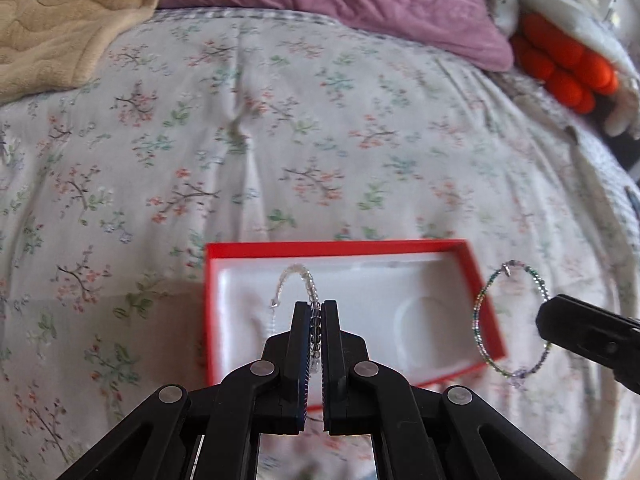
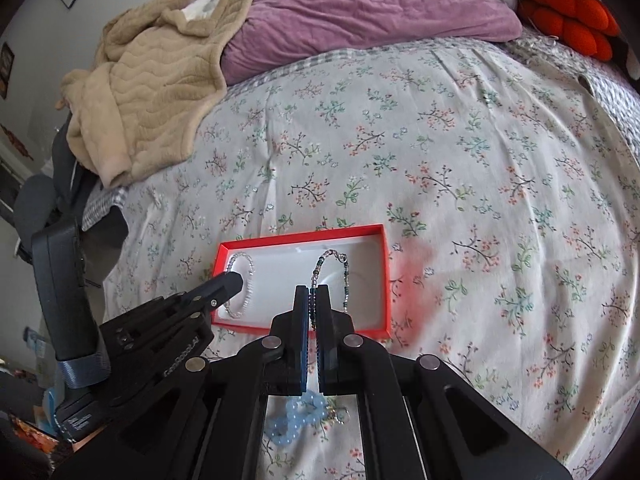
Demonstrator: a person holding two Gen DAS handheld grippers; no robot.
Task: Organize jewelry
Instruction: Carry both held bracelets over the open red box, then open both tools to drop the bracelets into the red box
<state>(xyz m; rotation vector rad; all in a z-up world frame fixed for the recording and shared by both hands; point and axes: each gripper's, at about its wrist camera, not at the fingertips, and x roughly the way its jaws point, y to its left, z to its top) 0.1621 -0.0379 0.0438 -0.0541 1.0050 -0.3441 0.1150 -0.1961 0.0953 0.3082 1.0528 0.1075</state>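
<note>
- Two claws are in view, each closed on a beaded bracelet above an open red box (image 1: 476, 280) that lies on the floral bedspread (image 1: 320, 140).
- Left claw (image 1: 315, 312): fingers pressed together on the clear bead bracelet (image 1: 298, 276). The loop stands upright beyond the fingertips, over the left part of the box's white lining.
- In the right wrist view the same clear bead bracelet (image 2: 248, 280) hangs at the left claw's tip, over the box's left end.
- Right claw (image 2: 313, 294): fingers shut on the multicolour bead bracelet (image 2: 332, 276), which rises as a loop over the right half of the red box (image 2: 304, 240).
- In the left wrist view the multicolour bead bracelet (image 1: 512, 312) appears at the box's right edge, held by the right claw, which enters from the right.
- A light blue bead bracelet (image 2: 296, 420) lies on the bedspread near the camera, below the right claw and outside the box.
- Beyond the box: a purple pillow (image 2: 360, 12), a beige blanket (image 2: 152, 88) to its left, and an orange plush item (image 2: 572, 24) at far right.
</note>
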